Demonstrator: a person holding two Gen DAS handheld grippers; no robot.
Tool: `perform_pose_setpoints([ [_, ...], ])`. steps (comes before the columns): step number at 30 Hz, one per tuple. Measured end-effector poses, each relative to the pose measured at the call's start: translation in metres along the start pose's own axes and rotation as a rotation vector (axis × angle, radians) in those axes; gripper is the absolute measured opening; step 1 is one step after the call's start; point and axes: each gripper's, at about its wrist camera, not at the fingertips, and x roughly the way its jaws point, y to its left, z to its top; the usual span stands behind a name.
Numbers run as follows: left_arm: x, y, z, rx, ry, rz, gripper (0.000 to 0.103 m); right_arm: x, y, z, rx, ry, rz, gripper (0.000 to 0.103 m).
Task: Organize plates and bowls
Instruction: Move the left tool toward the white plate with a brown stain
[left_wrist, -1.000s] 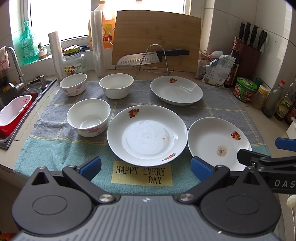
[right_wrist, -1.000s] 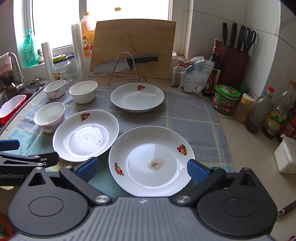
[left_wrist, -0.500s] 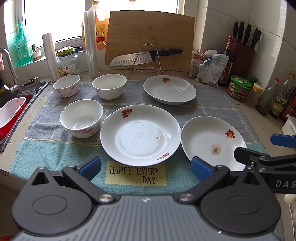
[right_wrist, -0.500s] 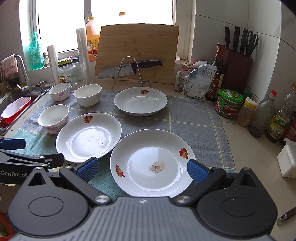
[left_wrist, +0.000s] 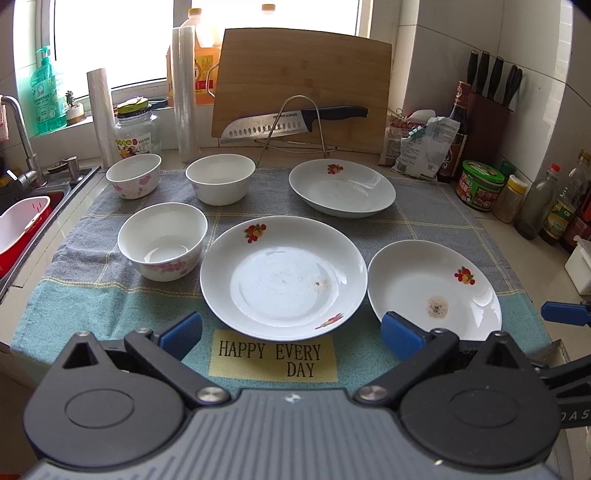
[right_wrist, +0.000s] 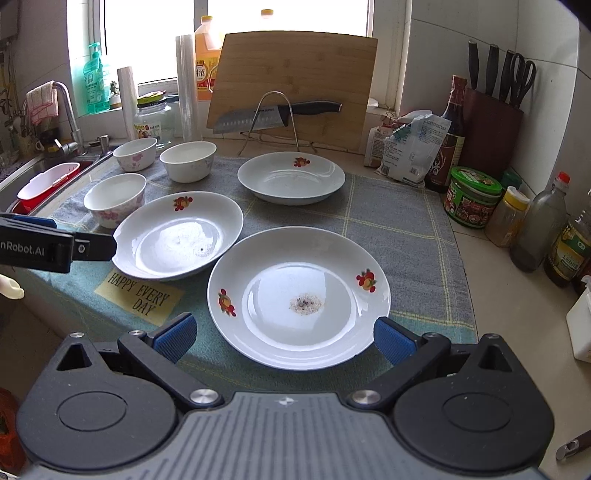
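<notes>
Left gripper (left_wrist: 291, 332) and right gripper (right_wrist: 284, 334) level, jaws spread wide, empty.

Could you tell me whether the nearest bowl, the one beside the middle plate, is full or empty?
Empty. The left wrist view looks straight into the bowl and shows only its bare white glazed bottom.

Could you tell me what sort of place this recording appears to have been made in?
Most likely a home kitchen counter: a sink with a tap lies at the left, a cutting board leans under the window behind a kitchen knife on a rack, and a knife block stands by sauce bottles.
</notes>
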Motion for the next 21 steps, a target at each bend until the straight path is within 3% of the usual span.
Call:
perform_pose_setpoints([
  [12,0.008,-0.002,-0.007,0.003,0.037,-0.011,0.102,0.057,-0.017,-0.036,0.046,0.096,0.026,0.103],
  [21,0.012,-0.001,-0.010,-0.003,0.067,0.029,0.102,0.079,-0.028,-0.037,0.051,0.085,0.044,0.103],
])
